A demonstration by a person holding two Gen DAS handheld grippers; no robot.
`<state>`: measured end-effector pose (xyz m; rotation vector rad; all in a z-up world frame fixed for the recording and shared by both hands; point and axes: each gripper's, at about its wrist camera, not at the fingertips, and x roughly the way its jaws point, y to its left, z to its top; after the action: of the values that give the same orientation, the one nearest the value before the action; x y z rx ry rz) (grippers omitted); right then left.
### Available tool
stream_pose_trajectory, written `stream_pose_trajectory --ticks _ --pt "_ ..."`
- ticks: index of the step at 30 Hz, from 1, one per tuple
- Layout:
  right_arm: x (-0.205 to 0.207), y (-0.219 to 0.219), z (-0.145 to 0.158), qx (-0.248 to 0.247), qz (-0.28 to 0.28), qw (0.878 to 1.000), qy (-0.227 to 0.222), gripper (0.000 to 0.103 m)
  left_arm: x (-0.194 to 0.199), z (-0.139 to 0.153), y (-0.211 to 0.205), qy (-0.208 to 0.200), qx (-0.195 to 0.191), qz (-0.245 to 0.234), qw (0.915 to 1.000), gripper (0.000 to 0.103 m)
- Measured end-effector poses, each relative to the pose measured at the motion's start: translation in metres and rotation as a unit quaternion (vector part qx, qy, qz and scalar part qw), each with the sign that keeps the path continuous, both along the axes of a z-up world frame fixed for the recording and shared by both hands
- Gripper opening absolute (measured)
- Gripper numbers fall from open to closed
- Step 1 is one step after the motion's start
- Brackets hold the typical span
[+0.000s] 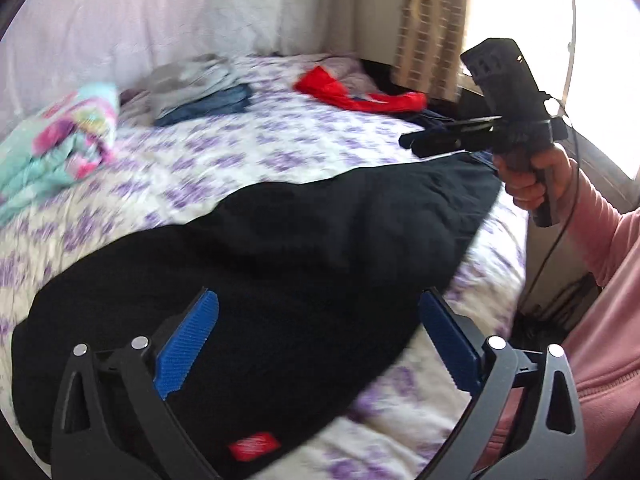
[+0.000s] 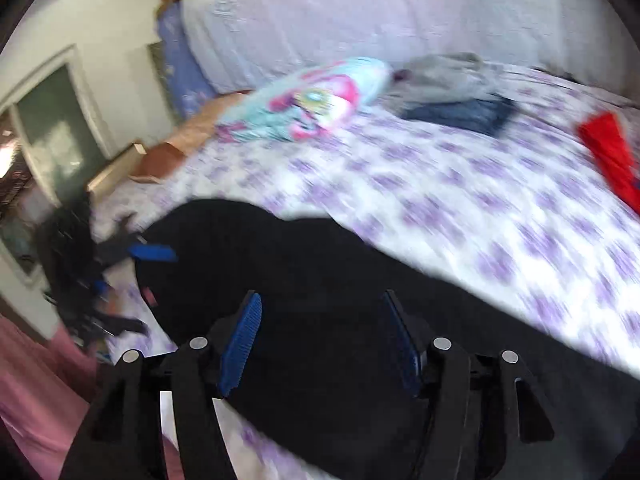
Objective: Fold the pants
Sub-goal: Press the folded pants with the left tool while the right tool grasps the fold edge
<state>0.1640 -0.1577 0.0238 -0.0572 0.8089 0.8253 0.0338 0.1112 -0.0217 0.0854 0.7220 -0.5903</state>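
Both jaws stand released above the black pants [image 1: 304, 240]; we should lower the left gripper [image 1: 316, 344] and right gripper [image 2: 320, 344] onto opposite ends near the bed [image 1: 248, 156] edge.

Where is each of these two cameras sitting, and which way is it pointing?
Left wrist: on the left gripper, looking along the black pants; shows the right gripper and hand.
Right wrist: on the right gripper, facing the pants' other end; shows the left gripper.
Shared: pants, floral bedspread, red garment.
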Motion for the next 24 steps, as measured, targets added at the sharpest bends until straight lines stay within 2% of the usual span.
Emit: stream_pose_trajectory --ticks 2,4,7,9,12,14,15,18,20,22,24 --pt "0.031 0.02 -0.01 -0.022 0.014 1.0 0.009 0.062 0.018 -0.018 0.016 0.04 -0.013 0.03 0.9987 0.098" --pt "0.066 0.038 -0.029 -0.047 0.021 0.998 0.041 0.062 0.025 -0.032 0.025 0.065 -0.032 0.038 0.9967 0.098" --pt "0.093 0.054 -0.05 -0.069 0.033 0.993 0.09 0.062 0.025 -0.031 0.033 0.064 -0.064 0.027 0.9956 0.098" --pt "0.095 0.064 -0.059 -0.088 0.056 0.989 0.105 0.057 0.031 -0.033 0.039 0.076 -0.091 0.021 0.9927 0.098" --pt "0.074 0.075 -0.045 -0.07 0.14 0.981 0.114 0.055 0.036 -0.036 0.047 0.091 -0.122 0.019 0.9882 0.098" --pt "0.056 0.081 -0.035 -0.066 0.195 0.973 0.102 0.055 0.039 -0.037 0.047 0.094 -0.129 0.018 0.9871 0.098" --pt "0.054 0.082 -0.033 -0.069 0.204 0.971 0.1 0.055 0.039 -0.037 0.045 0.094 -0.128 0.017 0.9872 0.098" --pt "0.066 0.078 -0.031 -0.095 0.161 0.979 0.083 0.055 0.037 -0.037 0.044 0.094 -0.128 0.015 0.9873 0.098" --pt "0.087 0.071 -0.033 -0.091 0.119 0.985 0.084 0.055 0.036 -0.037 0.046 0.094 -0.13 0.015 0.9869 0.098" --pt "0.101 0.067 -0.04 -0.095 0.098 0.986 0.096 0.058 0.035 -0.037 0.048 0.095 -0.133 0.014 0.9864 0.098" --pt "0.105 0.071 -0.05 -0.11 0.103 0.982 0.111 0.058 0.036 -0.037 0.048 0.096 -0.135 0.014 0.9861 0.098"
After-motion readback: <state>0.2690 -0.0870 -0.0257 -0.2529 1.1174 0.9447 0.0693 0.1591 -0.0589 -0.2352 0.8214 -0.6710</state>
